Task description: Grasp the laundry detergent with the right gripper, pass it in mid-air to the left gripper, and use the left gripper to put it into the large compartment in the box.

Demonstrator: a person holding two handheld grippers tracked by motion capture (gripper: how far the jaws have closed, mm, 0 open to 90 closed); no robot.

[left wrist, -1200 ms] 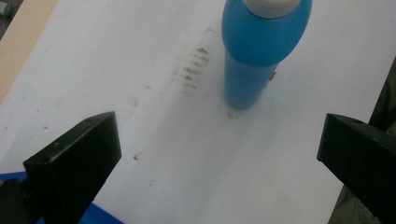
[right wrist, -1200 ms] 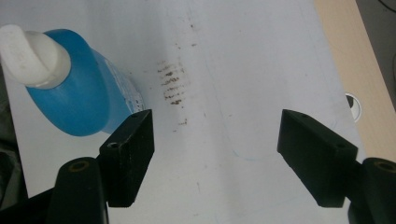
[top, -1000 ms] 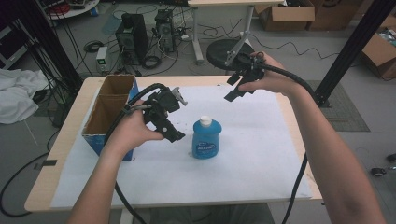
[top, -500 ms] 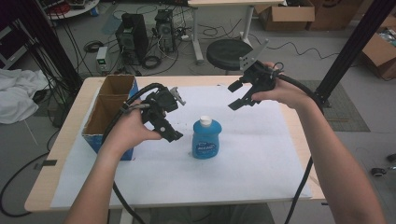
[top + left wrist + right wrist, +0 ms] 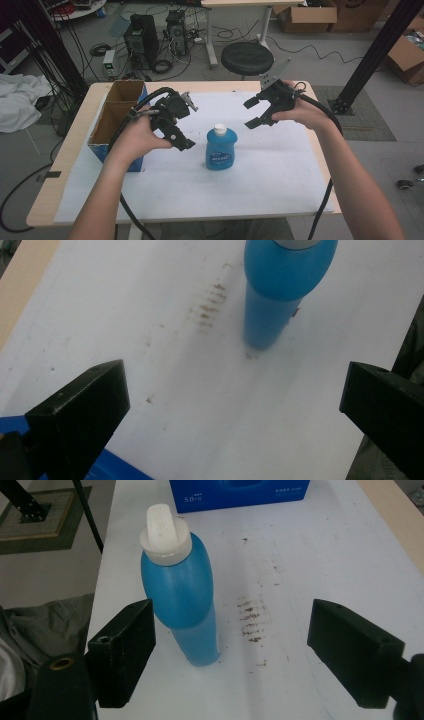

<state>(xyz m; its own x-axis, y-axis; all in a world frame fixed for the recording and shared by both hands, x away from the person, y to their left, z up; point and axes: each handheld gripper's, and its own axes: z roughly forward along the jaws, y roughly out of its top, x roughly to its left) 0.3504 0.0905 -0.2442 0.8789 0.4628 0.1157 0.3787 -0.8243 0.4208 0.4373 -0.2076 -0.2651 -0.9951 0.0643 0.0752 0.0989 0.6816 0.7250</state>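
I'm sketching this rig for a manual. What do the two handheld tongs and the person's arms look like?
Both tongs, left and right, are black, each with two blocky, square-ended jaws. A thick black cable trails from each toward the person. The right one carries a grey three-cornered plate on top. The forearms are bare, with no sleeves in view.

Three cameras: one fixed overhead, one riding each gripper.

High view looks forward and down from the person's side, taking in the whole table (image 5: pixel 60 200). The left gripper (image 5: pixel 172 122) view sits close, angled steeply down past its wide-set jaws, blue bottle (image 5: pixel 280 290) ahead and right. The right gripper (image 5: pixel 257 111) view sits close too, bottle just inside its left jaw, blue box (image 5: pixel 240 492) beyond. All three share the bottle.
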